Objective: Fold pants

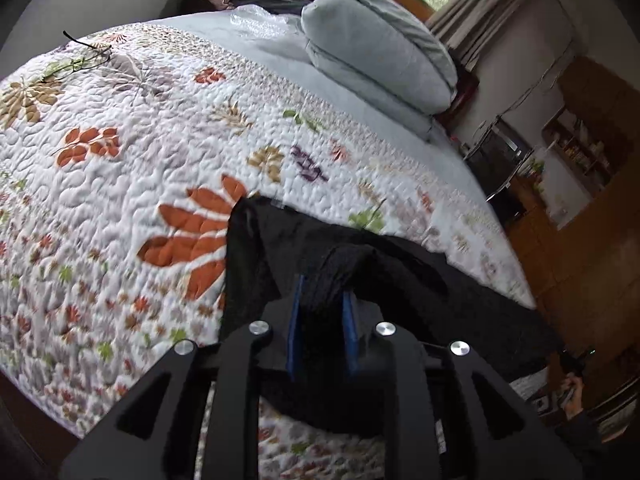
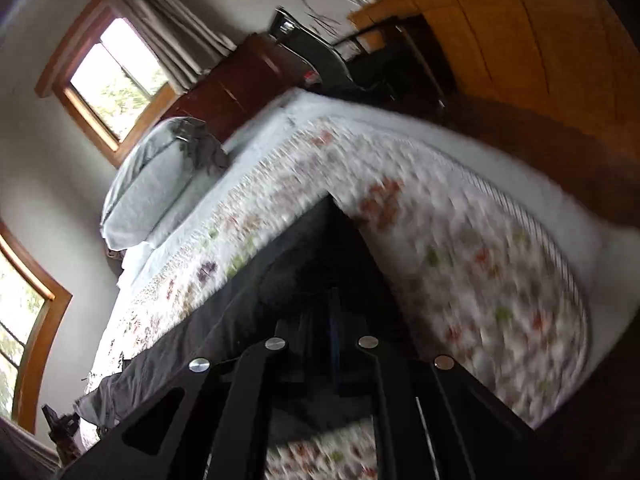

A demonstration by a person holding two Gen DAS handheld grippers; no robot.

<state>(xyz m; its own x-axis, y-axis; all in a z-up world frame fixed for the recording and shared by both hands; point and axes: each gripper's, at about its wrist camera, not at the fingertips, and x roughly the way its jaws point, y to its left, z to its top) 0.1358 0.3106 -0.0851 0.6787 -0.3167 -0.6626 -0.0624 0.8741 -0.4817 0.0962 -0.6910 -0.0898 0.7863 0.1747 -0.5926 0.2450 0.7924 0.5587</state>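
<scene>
One pair of black pants (image 1: 400, 280) lay stretched over the quilted floral bedspread (image 1: 120, 160), near two stacked pale-blue pillows (image 1: 380, 52). The left gripper (image 1: 322, 292) pinched bunched, soft fabric between blue-padded fingers (image 1: 295, 320). The right gripper (image 2: 332, 312), tilted and blurred, clamped another dark edge of the pants.

Black matt woven-cloth pants (image 1: 404, 276). White quilted cotton-like bedspread with leaf print (image 1: 132, 184), puckered, rough. Pale blue soft-cloth folded duvet (image 1: 376, 52). Black matt plastic left gripper (image 1: 323, 300), blue rubbery pads (image 1: 295, 320), polished metal rivets (image 1: 260, 327). Glossy orange-brown wooden wardrobe (image 2: 532, 28).
</scene>
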